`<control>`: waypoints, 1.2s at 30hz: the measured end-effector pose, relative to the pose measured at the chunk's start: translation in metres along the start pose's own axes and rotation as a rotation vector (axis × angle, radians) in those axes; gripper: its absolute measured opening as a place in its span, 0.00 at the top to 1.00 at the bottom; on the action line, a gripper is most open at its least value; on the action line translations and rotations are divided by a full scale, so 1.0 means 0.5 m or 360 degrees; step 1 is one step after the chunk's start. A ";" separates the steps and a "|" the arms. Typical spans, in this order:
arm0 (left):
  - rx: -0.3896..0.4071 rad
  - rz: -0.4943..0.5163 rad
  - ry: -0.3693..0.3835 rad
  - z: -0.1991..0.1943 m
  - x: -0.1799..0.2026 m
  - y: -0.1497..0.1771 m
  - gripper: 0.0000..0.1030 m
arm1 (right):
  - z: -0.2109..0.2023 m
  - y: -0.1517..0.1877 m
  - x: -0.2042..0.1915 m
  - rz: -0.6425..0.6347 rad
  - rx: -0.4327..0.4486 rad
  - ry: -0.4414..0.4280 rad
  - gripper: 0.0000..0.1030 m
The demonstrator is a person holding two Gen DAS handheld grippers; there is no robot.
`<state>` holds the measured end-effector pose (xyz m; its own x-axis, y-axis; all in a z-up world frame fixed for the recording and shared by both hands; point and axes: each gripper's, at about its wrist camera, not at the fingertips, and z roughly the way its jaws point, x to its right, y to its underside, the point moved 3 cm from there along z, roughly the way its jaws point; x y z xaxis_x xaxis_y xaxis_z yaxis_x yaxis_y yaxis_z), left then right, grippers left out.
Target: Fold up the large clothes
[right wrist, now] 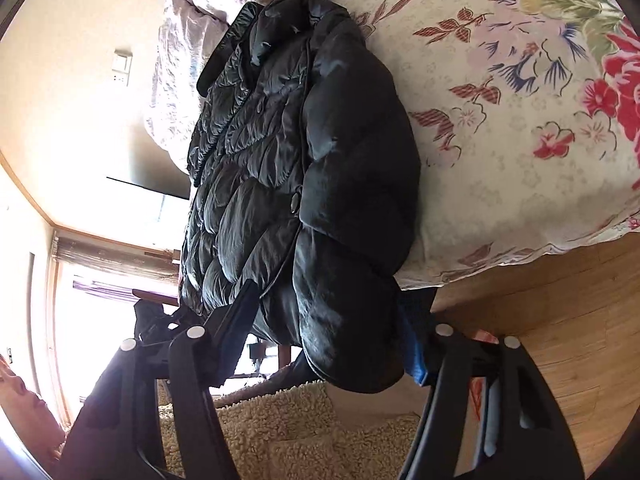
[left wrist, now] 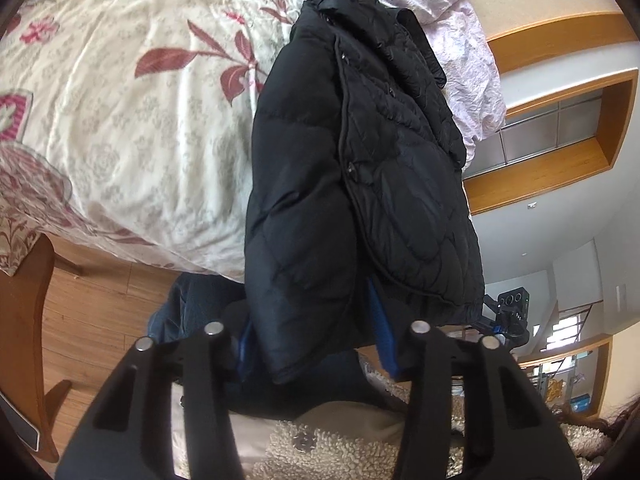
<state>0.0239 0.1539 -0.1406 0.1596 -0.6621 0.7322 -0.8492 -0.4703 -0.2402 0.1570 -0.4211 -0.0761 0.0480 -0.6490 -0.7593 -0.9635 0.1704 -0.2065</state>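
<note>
Through the left wrist camera I see the black quilted puffer jacket (left wrist: 352, 184) lying folded lengthwise on the bed, over a cream bedspread with red floral print (left wrist: 132, 120), its collar toward the far rumpled pale pink pillow (left wrist: 460, 40) and its hem hanging past the near edge of the bed. My left claw (left wrist: 316, 340) straddles the jacket's lower left bulge; the blue-padded fingers (left wrist: 386, 332) sit on either side and seem to press the fabric, so I read it as grasping the jacket. Wooden plank flooring (left wrist: 96, 304) shows below the bed, and a cream fleece garment (left wrist: 332, 452) on the person fills the bottom.

Through the right wrist camera the same jacket (right wrist: 304, 184) runs along the bed's edge, shiny panels facing up. My right claw (right wrist: 320, 340) brackets the hem's near corner, and its blue pad (right wrist: 414, 354) touches the fabric. I cannot tell if this grip is firm.
</note>
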 end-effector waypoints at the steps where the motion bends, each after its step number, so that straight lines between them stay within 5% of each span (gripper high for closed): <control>1: -0.0002 -0.0016 0.0019 0.004 -0.003 0.002 0.59 | 0.002 0.001 0.000 -0.0003 -0.0004 -0.0003 0.41; 9: 0.0056 -0.0050 0.0053 -0.003 -0.008 0.005 0.85 | -0.001 0.005 -0.013 -0.0085 -0.0005 0.0093 0.74; 15: 0.0167 0.0085 0.0059 -0.047 0.043 -0.009 0.89 | -0.026 0.001 -0.070 -0.0295 0.0089 0.0166 0.83; 29: 0.0587 0.0270 0.0088 -0.148 0.146 -0.116 0.90 | -0.119 -0.083 -0.229 -0.0530 0.0910 0.0295 0.89; 36: 0.0770 0.0259 0.0083 -0.163 0.183 -0.214 0.90 | -0.136 -0.151 -0.308 -0.0607 0.1171 0.0309 0.89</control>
<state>0.0883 0.1909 0.0040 0.0091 -0.7251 0.6886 -0.5286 -0.5881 -0.6122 0.2045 -0.3844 0.0986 0.2239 -0.8642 -0.4506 -0.4706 0.3090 -0.8265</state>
